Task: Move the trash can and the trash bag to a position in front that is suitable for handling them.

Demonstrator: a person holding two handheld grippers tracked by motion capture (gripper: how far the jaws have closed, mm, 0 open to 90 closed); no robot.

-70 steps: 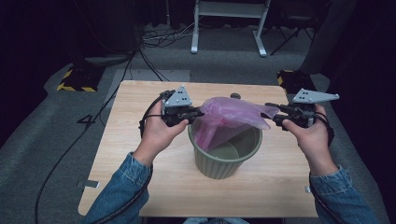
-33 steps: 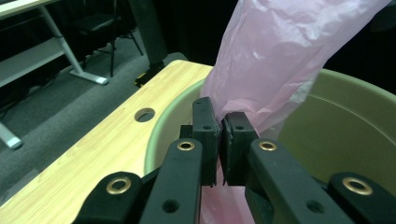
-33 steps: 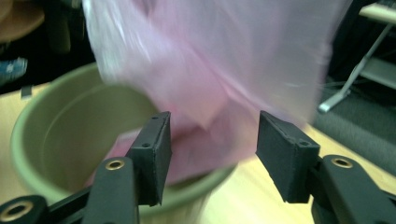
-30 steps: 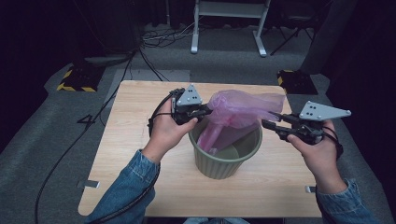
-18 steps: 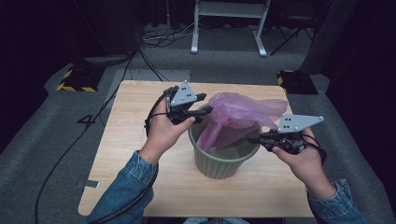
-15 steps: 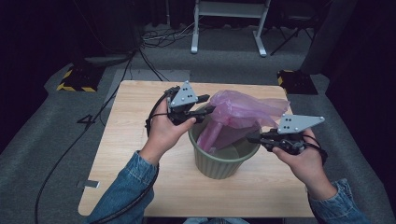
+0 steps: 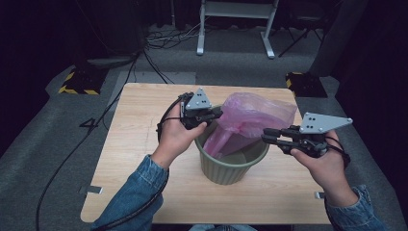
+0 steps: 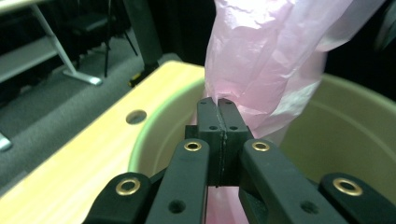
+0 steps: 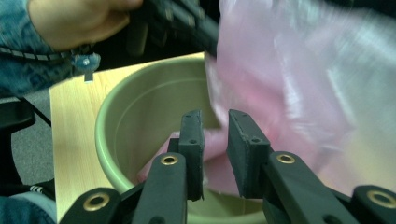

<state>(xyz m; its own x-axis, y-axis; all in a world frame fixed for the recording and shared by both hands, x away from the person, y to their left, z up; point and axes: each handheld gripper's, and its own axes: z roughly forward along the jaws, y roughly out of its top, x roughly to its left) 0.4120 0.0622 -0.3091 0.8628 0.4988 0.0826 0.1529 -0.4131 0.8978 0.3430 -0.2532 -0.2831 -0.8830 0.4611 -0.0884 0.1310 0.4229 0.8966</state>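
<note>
Wooden table [image 7: 130, 159] carries a green bin [image 7: 231, 166]; left gripper [image 8: 218, 112] fingers pinch the upright pink bag [image 7: 250, 118] (high view), right gripper [image 9: 215, 122] fingers slightly parted, empty.

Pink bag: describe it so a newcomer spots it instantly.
On the wooden table stands a green bucket. The pink bag billows above its rim and trails inside, its edge pinched in the left claw. It is the only thin, crinkled, translucent thing there.
</note>
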